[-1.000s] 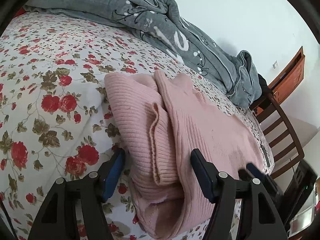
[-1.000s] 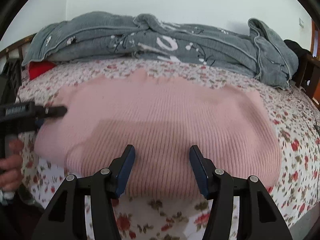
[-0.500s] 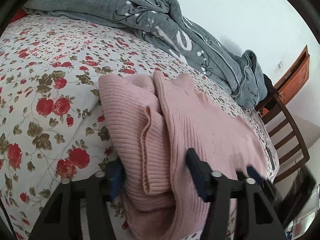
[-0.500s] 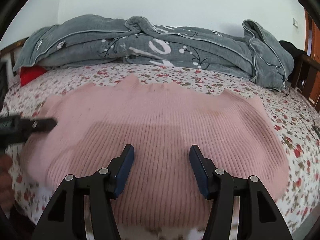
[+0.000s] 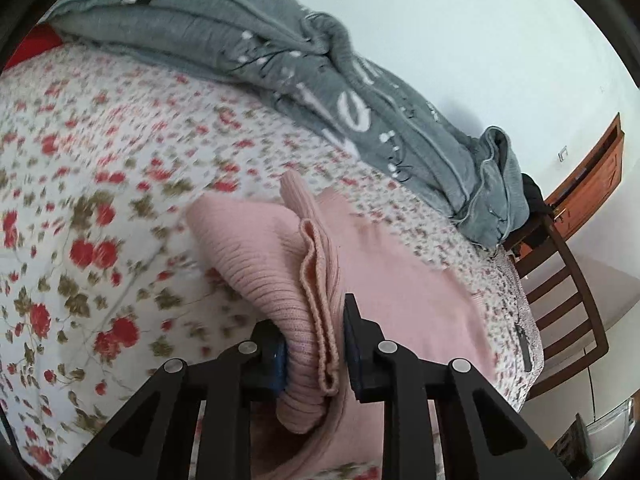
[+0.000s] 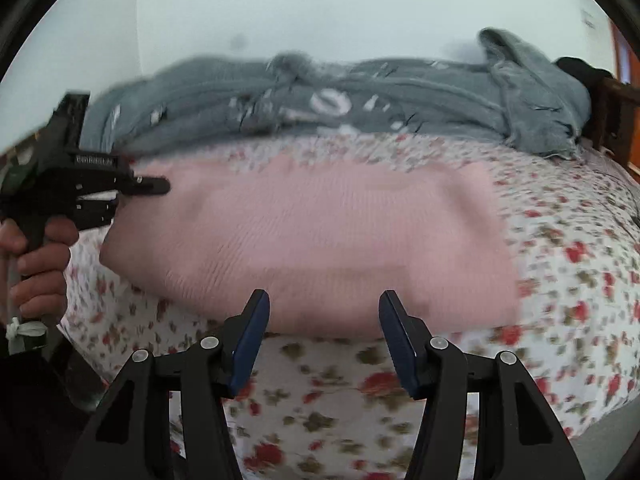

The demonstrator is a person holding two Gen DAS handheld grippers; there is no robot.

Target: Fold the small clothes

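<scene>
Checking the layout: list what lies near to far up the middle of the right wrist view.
Right gripper → flowered sheet → pink sweater → grey quilt → white wall.

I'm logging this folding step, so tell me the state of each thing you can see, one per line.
pink sweater: partly folded on the bed, one end bunched between the left gripper's jaws.
left gripper: jaws closing, pads pressing the bunched knit.
right gripper: open, nothing between its jaws.
grey quilt: rumpled in a heap along the wall.
floral sheet: spread over the bed.
</scene>
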